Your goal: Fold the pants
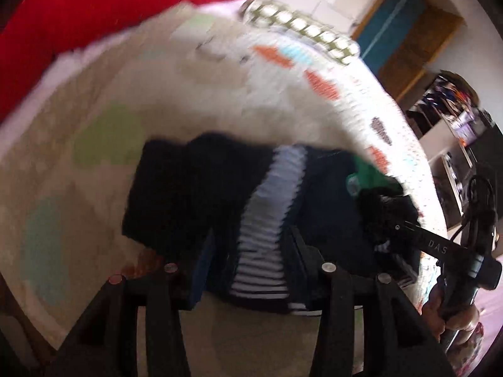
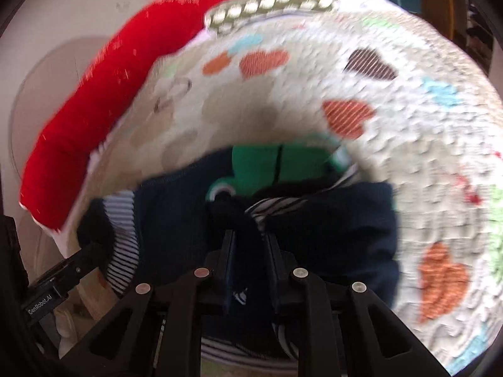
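Note:
The pants (image 1: 195, 194) are small, navy, with a white-striped band and a green frog patch (image 2: 270, 166). They lie on a quilted bedspread with heart patterns. My left gripper (image 1: 251, 238) has its jaws apart around the striped part (image 1: 267, 220) of the pants. My right gripper (image 2: 248, 245) is shut on a bunch of navy fabric (image 2: 239, 220) near the patch. The right gripper also shows at the right of the left wrist view (image 1: 380, 216), and the left gripper at the lower left of the right wrist view (image 2: 91, 251). Both views are blurred.
A red pillow (image 1: 94, 15) and a green dotted cushion (image 1: 301, 28) lie at the far side of the bedspread (image 2: 408, 125). A wooden door (image 1: 405, 31) and shelves (image 1: 456, 119) stand beyond the bed's right edge.

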The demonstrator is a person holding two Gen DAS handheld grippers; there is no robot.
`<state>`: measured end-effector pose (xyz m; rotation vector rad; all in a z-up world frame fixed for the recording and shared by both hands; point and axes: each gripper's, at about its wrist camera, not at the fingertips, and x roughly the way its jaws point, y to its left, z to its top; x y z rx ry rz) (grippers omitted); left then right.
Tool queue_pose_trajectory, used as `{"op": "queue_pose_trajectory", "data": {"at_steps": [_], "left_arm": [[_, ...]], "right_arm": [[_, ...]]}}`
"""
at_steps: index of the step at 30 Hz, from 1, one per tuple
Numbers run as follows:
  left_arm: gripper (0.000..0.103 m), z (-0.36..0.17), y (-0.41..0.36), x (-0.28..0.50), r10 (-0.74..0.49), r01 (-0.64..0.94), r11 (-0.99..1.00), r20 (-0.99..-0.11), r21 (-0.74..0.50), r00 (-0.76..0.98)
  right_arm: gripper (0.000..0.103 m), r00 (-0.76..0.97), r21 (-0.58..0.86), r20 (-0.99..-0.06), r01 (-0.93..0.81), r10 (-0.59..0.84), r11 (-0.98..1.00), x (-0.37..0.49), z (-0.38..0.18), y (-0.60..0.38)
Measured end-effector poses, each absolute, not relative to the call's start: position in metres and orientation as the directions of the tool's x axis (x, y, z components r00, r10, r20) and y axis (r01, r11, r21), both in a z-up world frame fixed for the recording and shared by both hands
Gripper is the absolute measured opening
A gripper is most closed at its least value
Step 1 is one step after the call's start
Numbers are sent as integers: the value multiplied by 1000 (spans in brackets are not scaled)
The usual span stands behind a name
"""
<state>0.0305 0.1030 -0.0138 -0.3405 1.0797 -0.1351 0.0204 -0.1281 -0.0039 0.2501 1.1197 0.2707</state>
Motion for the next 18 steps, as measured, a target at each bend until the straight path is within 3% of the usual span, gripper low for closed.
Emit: {"op": "queue_pose_trajectory", "data": {"at_steps": [4,8,13,18], "left_arm": [[45,-14,110,26,-312,-56,921,-819,-385,482],[45,5,119,12,-318,-38,916,-780,-400,538],[45,10,153,-3,-279,-107,905,-765,-411,580],[45,-2,197,-15,-245,-215,871,-771,-441,587]], "right_arm": [[21,408,281,-861,-118,304,952,21,3,-124],[24,467,316,-817,-128,338,940,10,37,-128],[45,467,330,-795,-203,388,922,8,58,-98],[60,374,372,-807,-280,458,885,23,58,-43]]}}
